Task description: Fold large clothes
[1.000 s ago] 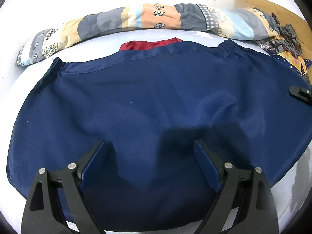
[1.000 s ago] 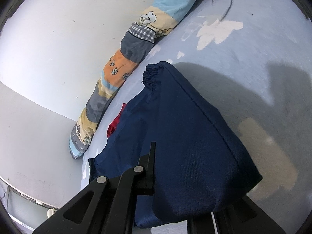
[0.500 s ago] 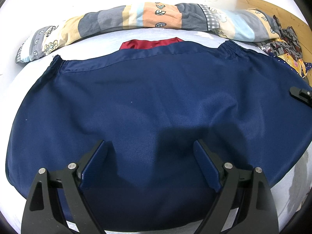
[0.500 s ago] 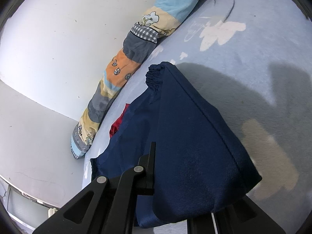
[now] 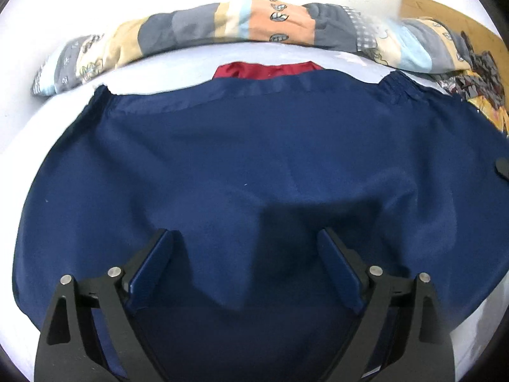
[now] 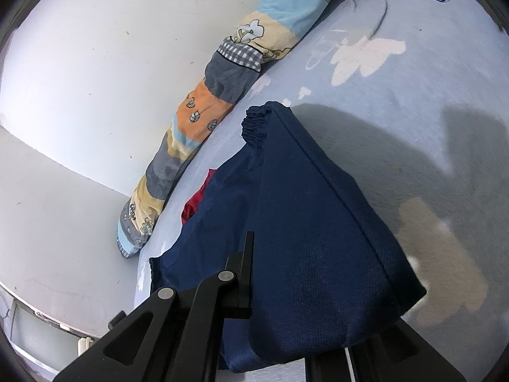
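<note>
While the left gripper (image 5: 245, 254) hangs with its jaws spread wide, both blue pads clear and nothing pinched between them, the navy garment (image 5: 254, 165) lies spread beneath it, filling the middle and lower part of the left wrist view from edge to edge. In the right wrist view the right gripper (image 6: 286, 312) has its jaws nearly together on a fold of the same navy garment (image 6: 311, 222), the cloth draping over the lower centre of the frame and hiding the right finger (only the left finger's black edge shows against the fabric). A gathered elastic hem (image 6: 254, 124) sits at the cloth's far corner, near the middle of that frame. A red lining (image 5: 267, 70) peeks out just above the garment's top edge, upper centre in the left view. Beyond it a patchwork bolster (image 5: 222, 28) runs along the top of the frame against a white wall (image 6: 111, 47). The pale blue sheet (image 6: 397, 102) with white cloud shapes covers the right half of the right view, and a wooden board (image 5: 445, 16) shows at upper right of the left view
</note>
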Demonstrator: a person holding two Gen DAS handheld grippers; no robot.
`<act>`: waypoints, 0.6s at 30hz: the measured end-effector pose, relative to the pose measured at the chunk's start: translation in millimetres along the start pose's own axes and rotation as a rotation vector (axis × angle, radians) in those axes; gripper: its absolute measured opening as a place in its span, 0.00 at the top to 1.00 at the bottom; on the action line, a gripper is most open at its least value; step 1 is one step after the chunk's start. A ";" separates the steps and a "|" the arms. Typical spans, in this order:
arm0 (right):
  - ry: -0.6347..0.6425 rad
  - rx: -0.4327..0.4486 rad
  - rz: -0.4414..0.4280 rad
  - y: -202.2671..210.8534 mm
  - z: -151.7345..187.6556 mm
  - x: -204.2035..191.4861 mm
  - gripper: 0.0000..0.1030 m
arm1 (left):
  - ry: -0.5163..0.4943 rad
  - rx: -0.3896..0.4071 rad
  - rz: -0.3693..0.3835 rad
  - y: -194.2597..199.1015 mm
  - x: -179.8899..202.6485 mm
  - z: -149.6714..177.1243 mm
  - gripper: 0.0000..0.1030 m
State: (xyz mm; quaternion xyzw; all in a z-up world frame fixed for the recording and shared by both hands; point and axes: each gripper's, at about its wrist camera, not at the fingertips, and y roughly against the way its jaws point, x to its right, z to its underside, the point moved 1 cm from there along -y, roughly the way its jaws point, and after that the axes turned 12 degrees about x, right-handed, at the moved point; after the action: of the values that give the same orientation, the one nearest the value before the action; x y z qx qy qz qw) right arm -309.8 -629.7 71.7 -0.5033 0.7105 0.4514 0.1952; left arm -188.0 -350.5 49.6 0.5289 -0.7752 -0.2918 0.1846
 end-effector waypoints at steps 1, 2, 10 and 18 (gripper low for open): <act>0.006 0.001 0.000 0.5 -0.5 -0.9 0.92 | 0.030 0.001 0.014 2.3 -2.0 -1.5 0.10; 0.007 0.002 -0.002 0.7 -0.7 -1.5 0.92 | 0.049 0.010 0.022 4.5 -3.8 -3.4 0.10; 0.011 0.001 -0.025 3.5 -4.1 -3.6 0.92 | 0.029 0.014 -0.033 -11.1 -4.5 -3.2 0.05; 0.000 -0.013 -0.012 2.2 -4.5 -1.9 0.93 | 0.025 0.048 -0.060 -4.6 -6.2 -9.6 0.04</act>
State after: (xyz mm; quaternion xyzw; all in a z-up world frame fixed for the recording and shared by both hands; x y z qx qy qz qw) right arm -310.2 -632.3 76.4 -0.5087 0.7046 0.4550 0.1946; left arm -176.7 -348.4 54.1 0.5600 -0.7633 -0.2719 0.1727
